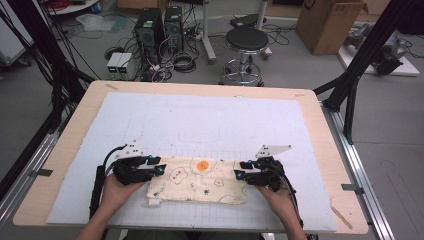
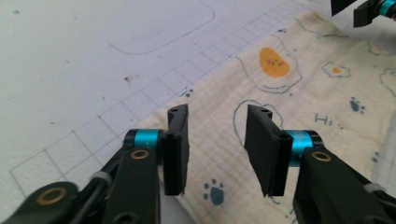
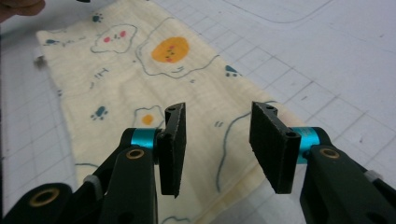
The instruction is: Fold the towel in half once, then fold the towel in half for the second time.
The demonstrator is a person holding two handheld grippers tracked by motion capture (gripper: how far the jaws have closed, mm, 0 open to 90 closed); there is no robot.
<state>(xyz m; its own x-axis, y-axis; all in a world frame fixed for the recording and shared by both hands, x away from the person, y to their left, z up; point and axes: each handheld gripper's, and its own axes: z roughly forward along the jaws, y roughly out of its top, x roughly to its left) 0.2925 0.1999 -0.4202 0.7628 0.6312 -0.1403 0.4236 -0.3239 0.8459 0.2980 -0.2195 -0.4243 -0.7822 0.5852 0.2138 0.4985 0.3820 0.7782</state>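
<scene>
A cream cloth [image 1: 197, 181] printed with fried eggs and little paw marks lies folded flat on the near middle of the table [image 1: 65, 150], on the white gridded mat [image 1: 200, 120] that covers most of the tabletop. One big orange yolk sits near the cloth's far edge. The left tool [image 1: 161, 166] hovers at the cloth's left end, its jaws parted with nothing pinched between them; in the left gripper view the cloth lies flat beneath the gap. The right tool [image 1: 238, 169] is at the cloth's right end, jaws likewise apart and gripping nothing, with the cloth's corner below. A hand holds each tool from the near side. Beyond the table stand a black stool [image 1: 246, 42], two computer towers [image 1: 159, 30] and a cardboard box [image 1: 330, 22].
</scene>
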